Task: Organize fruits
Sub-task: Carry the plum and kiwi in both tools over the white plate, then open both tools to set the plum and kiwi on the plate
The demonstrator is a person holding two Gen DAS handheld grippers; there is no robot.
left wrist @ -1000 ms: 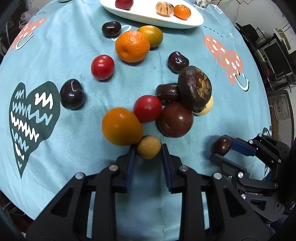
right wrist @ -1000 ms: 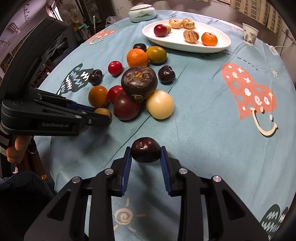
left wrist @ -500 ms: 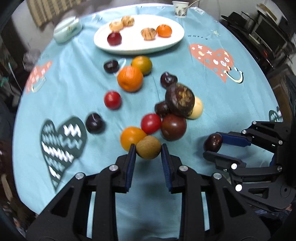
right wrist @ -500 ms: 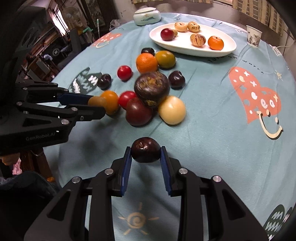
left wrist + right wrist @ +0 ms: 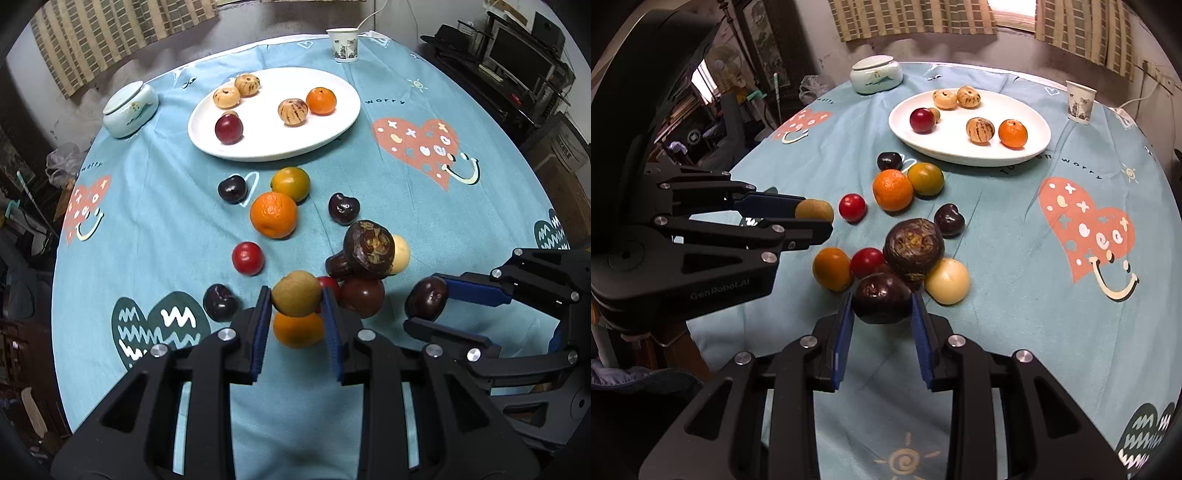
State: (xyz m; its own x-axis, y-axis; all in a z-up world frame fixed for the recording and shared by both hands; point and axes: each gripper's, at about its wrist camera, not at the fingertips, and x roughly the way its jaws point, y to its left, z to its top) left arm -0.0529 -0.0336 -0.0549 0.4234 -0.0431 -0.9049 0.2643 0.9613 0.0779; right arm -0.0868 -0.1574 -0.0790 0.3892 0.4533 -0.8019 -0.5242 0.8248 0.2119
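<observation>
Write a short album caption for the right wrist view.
Right gripper holding a dark plum above scattered fruit, white plate waiting beyond.

Left hand-held gripper (image 5: 297, 306) clamped, angled down, right hand-held gripper (image 5: 882, 306) clamped, angled down

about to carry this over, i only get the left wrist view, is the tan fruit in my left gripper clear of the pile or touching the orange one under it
Observer: Clear. In the right wrist view the tan fruit sits in the left gripper, with a visible gap to the orange fruit.
Operator: ok and the pale thing behind the big brown fruit, what is it
Observer: A whole round cream fruit, lying on the cloth against the big brown fruit.
</observation>
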